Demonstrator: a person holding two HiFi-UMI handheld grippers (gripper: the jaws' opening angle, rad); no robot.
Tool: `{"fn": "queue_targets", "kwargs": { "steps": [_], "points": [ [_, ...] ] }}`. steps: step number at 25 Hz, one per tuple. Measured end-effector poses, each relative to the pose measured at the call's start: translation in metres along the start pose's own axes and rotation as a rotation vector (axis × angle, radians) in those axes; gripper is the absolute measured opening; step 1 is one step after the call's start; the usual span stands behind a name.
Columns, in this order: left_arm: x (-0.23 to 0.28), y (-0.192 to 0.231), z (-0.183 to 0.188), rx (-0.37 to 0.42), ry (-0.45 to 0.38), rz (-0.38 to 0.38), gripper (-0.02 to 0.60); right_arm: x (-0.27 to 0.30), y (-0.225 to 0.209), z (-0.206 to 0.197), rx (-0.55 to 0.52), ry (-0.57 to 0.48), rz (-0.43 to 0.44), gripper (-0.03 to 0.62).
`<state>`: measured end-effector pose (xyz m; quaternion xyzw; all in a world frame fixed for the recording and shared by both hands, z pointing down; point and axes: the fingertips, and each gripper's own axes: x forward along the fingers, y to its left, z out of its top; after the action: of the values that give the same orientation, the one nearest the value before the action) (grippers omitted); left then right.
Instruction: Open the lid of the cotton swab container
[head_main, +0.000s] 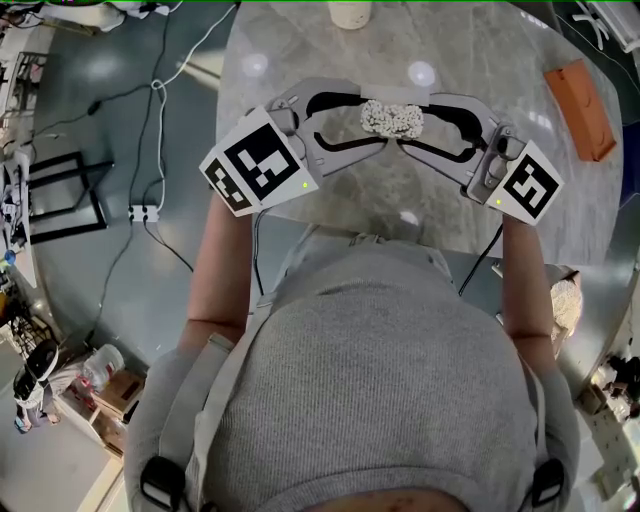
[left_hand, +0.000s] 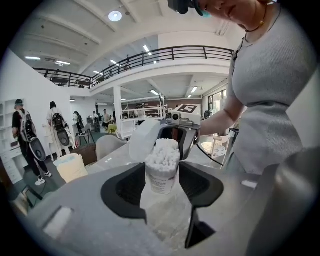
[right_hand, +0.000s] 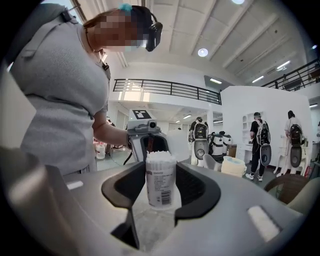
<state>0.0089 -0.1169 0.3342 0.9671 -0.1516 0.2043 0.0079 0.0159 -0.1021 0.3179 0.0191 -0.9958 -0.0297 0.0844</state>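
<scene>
Two grippers face each other over table. Left gripper and right gripper: jaws of each look clamped on cotton swab container, though I can't confirm firm press. Container upright over table's middle. Lid already flipped back, swabs bare. I judge opening done. Next: settle container, ease jaws off. Label print unreadable, barcode visible.
</scene>
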Motion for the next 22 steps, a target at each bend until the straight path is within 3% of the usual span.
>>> {"fn": "queue_targets", "kwargs": {
  "steps": [11,22],
  "points": [
    [0.022,0.003,-0.040,-0.014,0.165,0.023,0.209,0.005,-0.004,-0.043,-0.018,0.085,-0.011,0.193],
    [0.033,0.008,-0.073,-0.029,0.237,0.025,0.209,0.016,-0.008,-0.073,-0.029,0.164,-0.007,0.193]
  ]
}}
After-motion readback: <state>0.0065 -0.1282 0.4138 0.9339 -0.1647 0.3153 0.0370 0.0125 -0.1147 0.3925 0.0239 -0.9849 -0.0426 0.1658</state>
